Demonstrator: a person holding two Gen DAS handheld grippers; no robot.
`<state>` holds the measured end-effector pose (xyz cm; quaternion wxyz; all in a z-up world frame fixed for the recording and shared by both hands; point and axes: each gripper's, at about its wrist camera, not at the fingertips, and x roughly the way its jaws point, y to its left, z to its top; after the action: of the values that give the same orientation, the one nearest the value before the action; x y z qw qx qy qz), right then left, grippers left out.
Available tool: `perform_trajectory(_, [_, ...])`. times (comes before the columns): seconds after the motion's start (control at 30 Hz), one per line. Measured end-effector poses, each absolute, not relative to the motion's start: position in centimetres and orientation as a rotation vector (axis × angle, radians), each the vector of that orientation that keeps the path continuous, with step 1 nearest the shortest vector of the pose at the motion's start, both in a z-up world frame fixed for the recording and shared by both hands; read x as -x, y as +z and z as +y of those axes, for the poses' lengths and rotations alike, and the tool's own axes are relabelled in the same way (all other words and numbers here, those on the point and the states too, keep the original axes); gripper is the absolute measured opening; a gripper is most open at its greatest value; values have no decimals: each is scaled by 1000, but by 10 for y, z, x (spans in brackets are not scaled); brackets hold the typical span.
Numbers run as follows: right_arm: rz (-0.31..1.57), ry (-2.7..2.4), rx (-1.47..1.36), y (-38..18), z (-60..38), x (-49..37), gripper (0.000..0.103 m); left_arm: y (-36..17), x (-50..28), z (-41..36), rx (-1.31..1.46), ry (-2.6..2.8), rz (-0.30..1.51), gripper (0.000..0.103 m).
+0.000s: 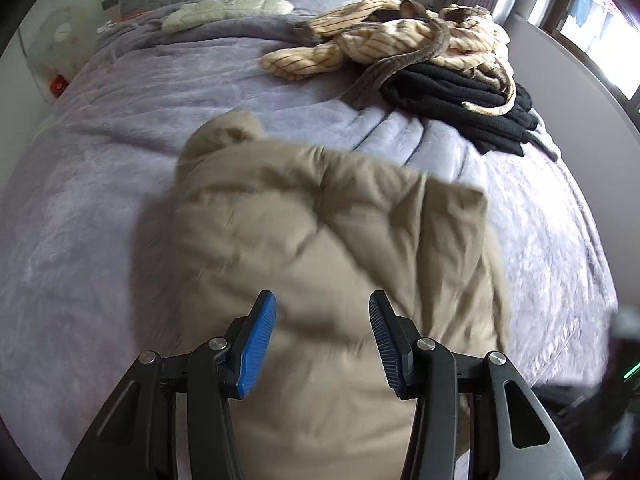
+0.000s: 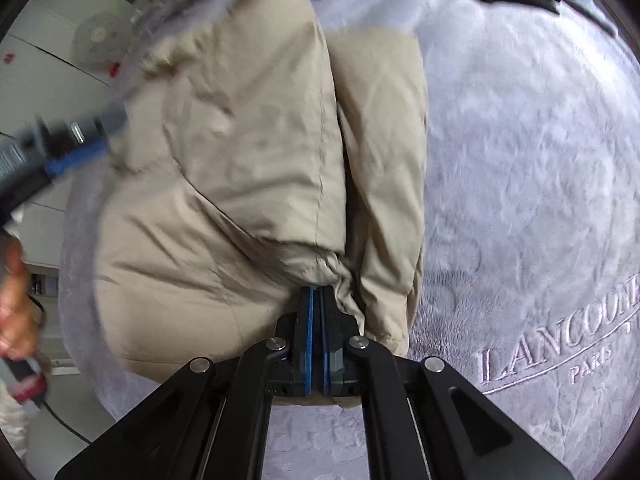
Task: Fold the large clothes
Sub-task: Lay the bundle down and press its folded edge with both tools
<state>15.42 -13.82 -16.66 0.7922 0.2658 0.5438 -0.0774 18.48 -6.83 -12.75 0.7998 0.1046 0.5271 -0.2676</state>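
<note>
Beige padded coat point(image 1: 320, 248) lies on the lilac blanket point(image 1: 100, 184), its near hem pinched in the pressed-together right gripper point(image 2: 317, 292). Over the coat the left gripper point(image 1: 322, 312) hangs spread and empty. Beyond the coat, striped point(image 1: 384, 40) and black clothes point(image 1: 460, 96) are piled.

The jacket point(image 1: 320, 240) is motion-blurred; the blanket's lettering point(image 2: 560, 340) runs off the right edge
</note>
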Motion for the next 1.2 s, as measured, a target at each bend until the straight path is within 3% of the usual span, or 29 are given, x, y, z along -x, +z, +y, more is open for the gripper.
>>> perform_trajectory(0.13, [1069,-199,-533,-136,-145,-167,4,-135,-172,-40,-207,-516,1164,50])
perform_trajectory(0.43, [1301,-274,-526,-191,-157,-197,4,-148,-155,-20,-171,-456,1231,50])
perform_trajectory(0.87, [1236,-269,-529,-132,-158,-153,4,-131,-139,-12,-170,-457,1222,50])
perform_trajectory(1.2, [1253,-251,-520,-123,-137,-128,4,-122,-115,12,-160,-474,1246,50])
